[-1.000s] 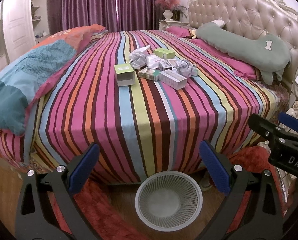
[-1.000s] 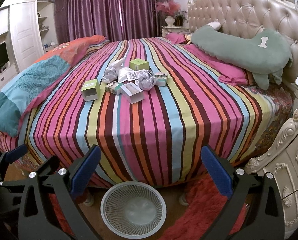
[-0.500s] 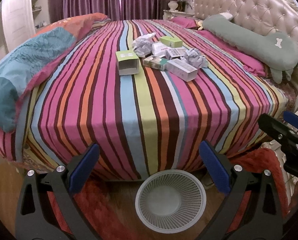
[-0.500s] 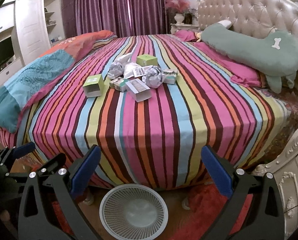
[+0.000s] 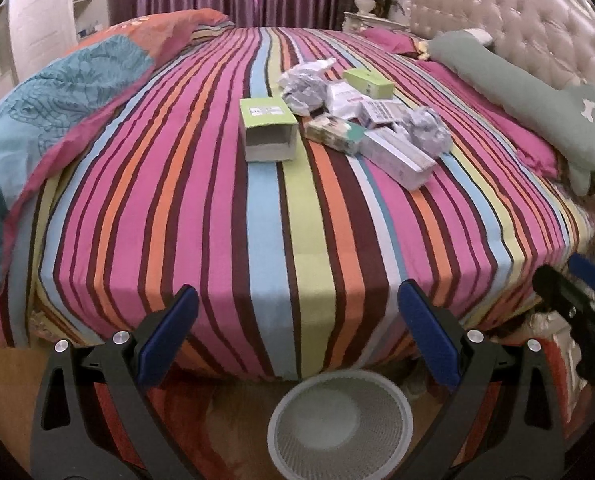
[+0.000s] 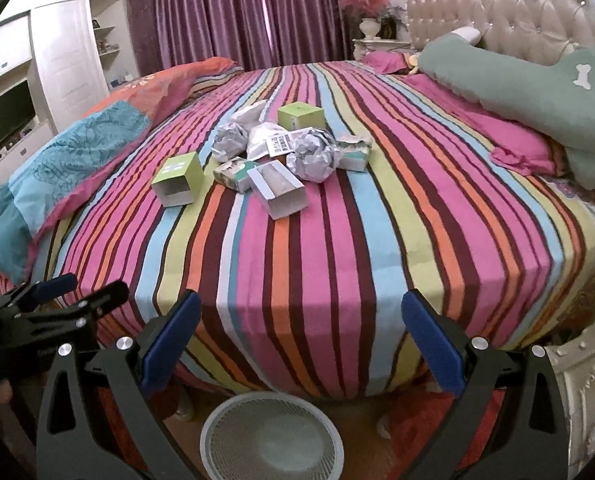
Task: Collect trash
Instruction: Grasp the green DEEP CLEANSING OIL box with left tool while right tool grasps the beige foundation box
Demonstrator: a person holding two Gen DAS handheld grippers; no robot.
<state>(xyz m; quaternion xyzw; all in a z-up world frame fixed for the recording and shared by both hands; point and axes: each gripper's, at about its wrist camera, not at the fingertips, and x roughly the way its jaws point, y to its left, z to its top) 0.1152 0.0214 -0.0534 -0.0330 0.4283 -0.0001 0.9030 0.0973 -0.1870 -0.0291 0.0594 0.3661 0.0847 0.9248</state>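
A pile of trash lies on the striped bed (image 5: 281, 216): an open green box (image 5: 267, 128), crumpled paper balls (image 5: 427, 128), a white carton (image 5: 397, 158) and other small boxes. In the right wrist view the same pile shows the green box (image 6: 177, 178), a paper ball (image 6: 311, 158) and the white carton (image 6: 281, 188). A white mesh waste basket (image 5: 339, 424) stands on the floor at the bed's foot; it also shows in the right wrist view (image 6: 271, 438). My left gripper (image 5: 295, 328) is open and empty above the basket. My right gripper (image 6: 299, 332) is open and empty.
A folded blue and orange quilt (image 5: 57, 92) lies on the bed's left side. A long green pillow (image 5: 537, 92) lies at the right by the tufted headboard (image 5: 537, 20). A carved white cabinet (image 6: 585, 392) stands at the right. A red rug (image 5: 201, 412) covers the floor.
Both grippers have moved forward and up towards the bed. The trash pile looks larger and closer. Both stay open.
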